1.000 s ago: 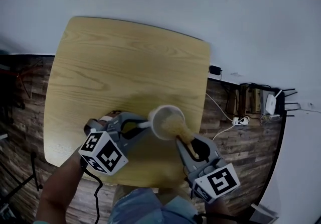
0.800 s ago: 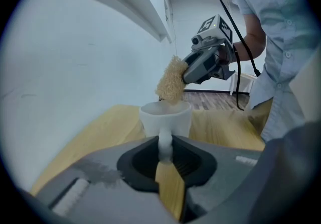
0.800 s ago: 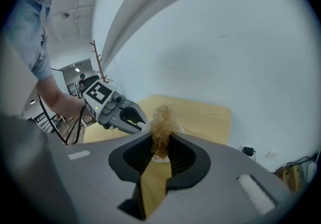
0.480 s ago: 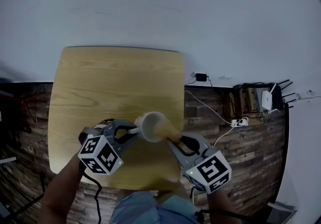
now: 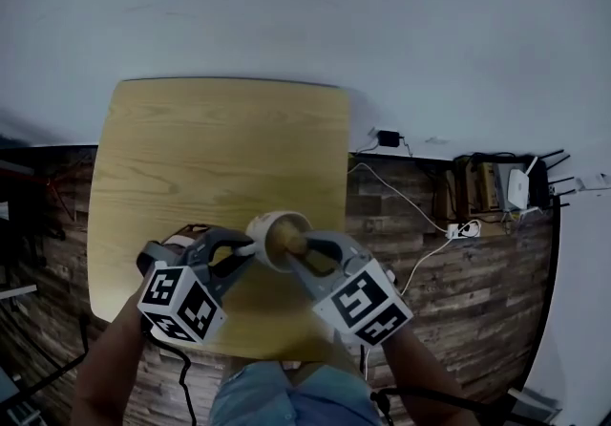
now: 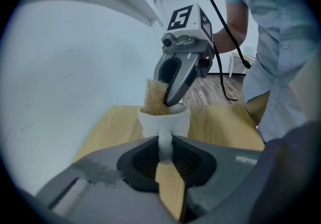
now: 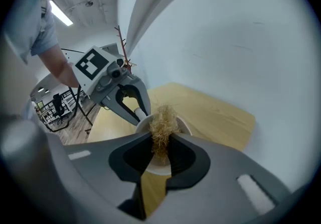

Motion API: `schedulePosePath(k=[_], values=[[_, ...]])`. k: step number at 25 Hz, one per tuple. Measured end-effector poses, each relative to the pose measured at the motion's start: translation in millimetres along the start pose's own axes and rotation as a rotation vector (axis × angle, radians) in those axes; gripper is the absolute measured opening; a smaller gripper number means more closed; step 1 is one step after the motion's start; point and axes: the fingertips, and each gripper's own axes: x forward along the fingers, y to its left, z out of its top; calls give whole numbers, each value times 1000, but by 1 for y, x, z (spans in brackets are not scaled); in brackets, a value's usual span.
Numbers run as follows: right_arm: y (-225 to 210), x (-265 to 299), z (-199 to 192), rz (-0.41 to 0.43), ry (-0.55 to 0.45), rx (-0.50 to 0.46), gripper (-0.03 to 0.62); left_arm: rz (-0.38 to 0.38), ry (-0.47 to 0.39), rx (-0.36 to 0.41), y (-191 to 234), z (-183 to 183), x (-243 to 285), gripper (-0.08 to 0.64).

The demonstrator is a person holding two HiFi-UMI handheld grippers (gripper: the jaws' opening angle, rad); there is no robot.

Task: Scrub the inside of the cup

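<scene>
A white cup is held above the near part of the wooden table. My left gripper is shut on its handle. In the left gripper view the handle runs between the jaws of the left gripper, with the cup body just beyond. My right gripper is shut on a tan fibre scrubber, which reaches into the cup's mouth. The scrubber sticks up over the rim, under the right gripper. In the right gripper view the cup lies behind the jaws of the right gripper.
White wall lies beyond the table. On the wood floor at right are a power strip with cables and a white router. The person's shirt fills the right of the left gripper view.
The right gripper has swung left and over the cup, carrying the scrubber into its mouth. The cup and left gripper have drifted slightly left.
</scene>
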Motion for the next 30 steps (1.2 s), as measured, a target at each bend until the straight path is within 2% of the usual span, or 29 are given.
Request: schedulePosePath(k=[6, 12, 21, 25, 30], values=[[-7, 19, -12, 43, 87, -32, 71, -7, 12, 7, -1, 5, 0, 77], [-17, 32, -23, 43, 189, -35, 70, 30, 28, 52, 3, 13, 5, 77], [-14, 32, -35, 130, 312, 3, 67, 43, 34, 5, 6, 11, 6, 77], [-5, 30, -36, 178, 326, 33, 67, 55, 39, -4, 6, 12, 7, 77], [4, 27, -29, 247, 257, 161, 67, 51, 52, 27, 2, 14, 10, 75]])
